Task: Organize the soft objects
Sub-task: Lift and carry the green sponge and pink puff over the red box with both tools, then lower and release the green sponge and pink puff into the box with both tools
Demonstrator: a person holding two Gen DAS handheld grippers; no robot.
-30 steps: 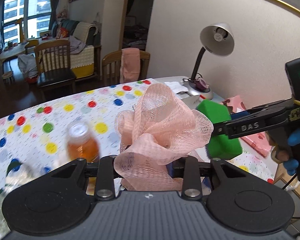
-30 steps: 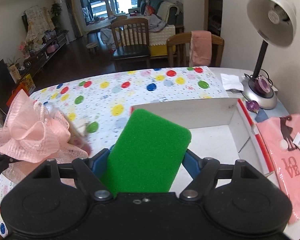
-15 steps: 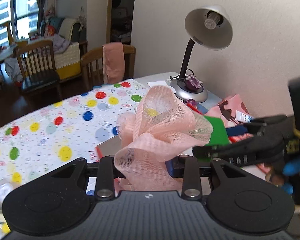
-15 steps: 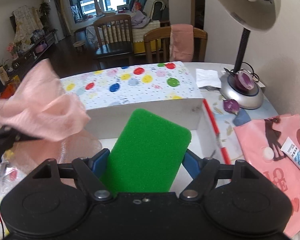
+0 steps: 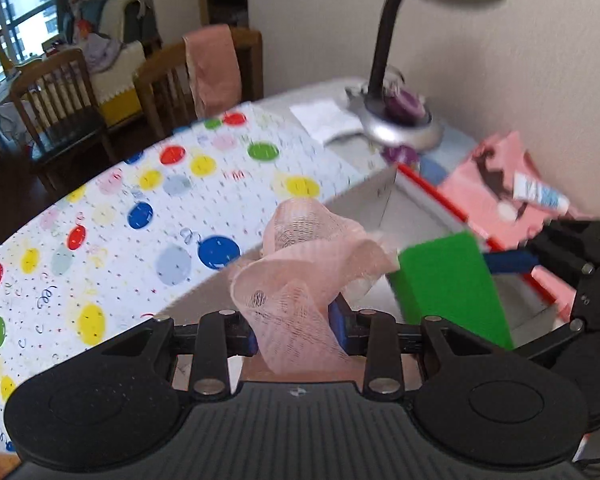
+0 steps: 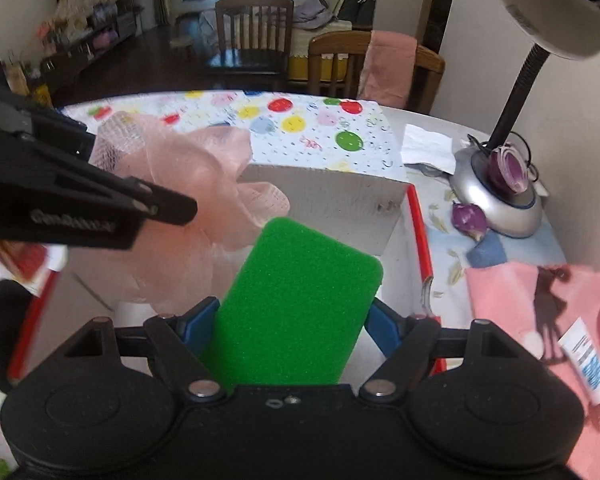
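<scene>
the counter [image 5: 148,184], w/ a polka-dot cloth, is seen running to the far left; a desk lamp [image 6: 500,196] stands far right by the wall.

an open white box [image 6: 324,188] w/ a red rim is seen on the counter, just below both tongs. judged to be the drop spot for the soft things, tho nothing is seen lying in it yet.

a pink bag [image 6: 540,304] is seen on the counter right of the box, w/ a small tube lying on it.

the green sponge [image 6: 296,304] is gripped across its width by the right tongs [image 6: 296,328], pads pressed on both long sides, approx half of it sticking out fwd over the box. judged light, springy, rough-faced, so unlikely to slip; it can be squeezed w/o harm. best held at the mid sides as now.

the pink mesh pouf [image 5: 300,276] is pinched by the left tongs [image 5: 296,328], clenched on a gathered fold near its base; the rest billows up and to the right, close to or brushing the sponge's corner, can't be told which. judged v. light, floppy, snag-prone: mesh could catch on the pads at release, so a bunched core is a better hold than a loose frill.

both things are held in the air over the box, side by side, pouf left, sponge right.
</scene>
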